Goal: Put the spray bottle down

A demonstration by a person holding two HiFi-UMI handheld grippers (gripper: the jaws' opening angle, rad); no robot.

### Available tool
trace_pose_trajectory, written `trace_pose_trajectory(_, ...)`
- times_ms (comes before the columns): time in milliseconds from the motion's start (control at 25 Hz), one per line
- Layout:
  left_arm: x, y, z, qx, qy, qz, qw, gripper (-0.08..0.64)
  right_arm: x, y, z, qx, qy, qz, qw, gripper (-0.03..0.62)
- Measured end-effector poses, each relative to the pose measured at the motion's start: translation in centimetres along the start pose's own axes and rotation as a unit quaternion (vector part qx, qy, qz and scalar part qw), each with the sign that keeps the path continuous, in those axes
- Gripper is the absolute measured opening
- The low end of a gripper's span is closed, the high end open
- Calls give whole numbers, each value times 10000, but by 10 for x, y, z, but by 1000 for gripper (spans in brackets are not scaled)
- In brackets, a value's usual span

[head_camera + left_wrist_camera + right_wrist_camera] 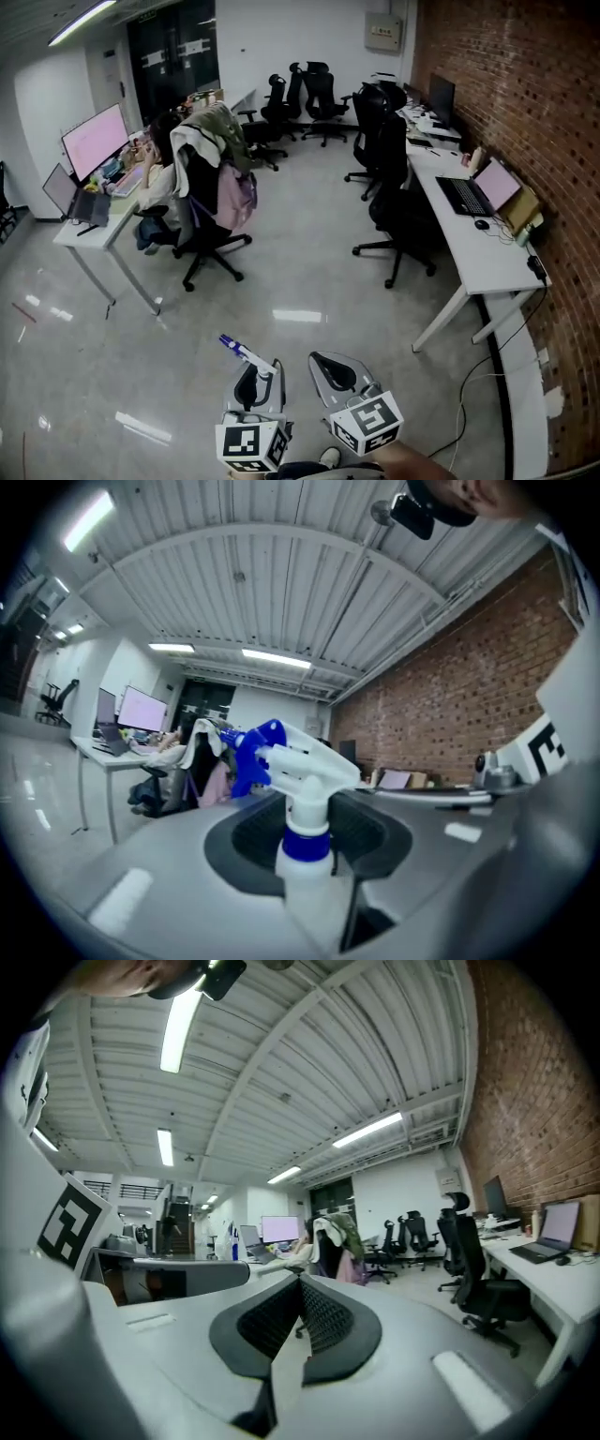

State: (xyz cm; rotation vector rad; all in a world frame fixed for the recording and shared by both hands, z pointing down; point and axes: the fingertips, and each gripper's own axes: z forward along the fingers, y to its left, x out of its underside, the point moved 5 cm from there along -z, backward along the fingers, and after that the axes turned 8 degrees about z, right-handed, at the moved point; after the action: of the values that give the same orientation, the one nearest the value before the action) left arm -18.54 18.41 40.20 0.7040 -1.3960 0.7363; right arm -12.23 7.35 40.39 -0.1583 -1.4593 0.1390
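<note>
My left gripper point(255, 379) is held up over the office floor, shut on a white spray bottle point(246, 354). The bottle's blue nozzle points up and to the left. In the left gripper view the spray bottle point(302, 766) stands upright between the dark pads point(246, 841), its blue collar and white neck clamped near the tips of the left gripper point(309, 810). Just to the right, my right gripper point(328, 367) hangs at the same height. In its own view the right gripper point(300, 1288) has its ribbed pads point(328, 1321) meeting, with nothing between them.
A long white desk point(473, 258) with a laptop point(480, 190) runs along the brick wall point(544, 103) on the right. Black office chairs point(398, 220) stand beside it. A person sits at a left desk point(94, 230) with monitors. Glossy floor point(281, 309) lies below the grippers.
</note>
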Motion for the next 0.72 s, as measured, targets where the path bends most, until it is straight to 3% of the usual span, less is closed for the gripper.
trace_pose_trajectory(160, 0, -67, 55, 755, 10, -47, 9971, 138, -9, -76, -40, 722, -105, 10, 9973, -3)
trace_pose_trajectory(280, 2, -116, 94, 1390, 103, -53, 9902, 138, -13, -125, -73, 1381, -233, 70, 9901, -3)
trace_pose_trajectory(520, 3, -219, 166, 2699, 121, 163, 9627, 138, -14, -215, -134, 2653, -456, 332, 9625, -3)
trace_pose_trajectory(720, 0, -291, 227, 3379, 93, 226, 9409, 138, -18, -286, -171, 3416, -598, 459, 9368, -3)
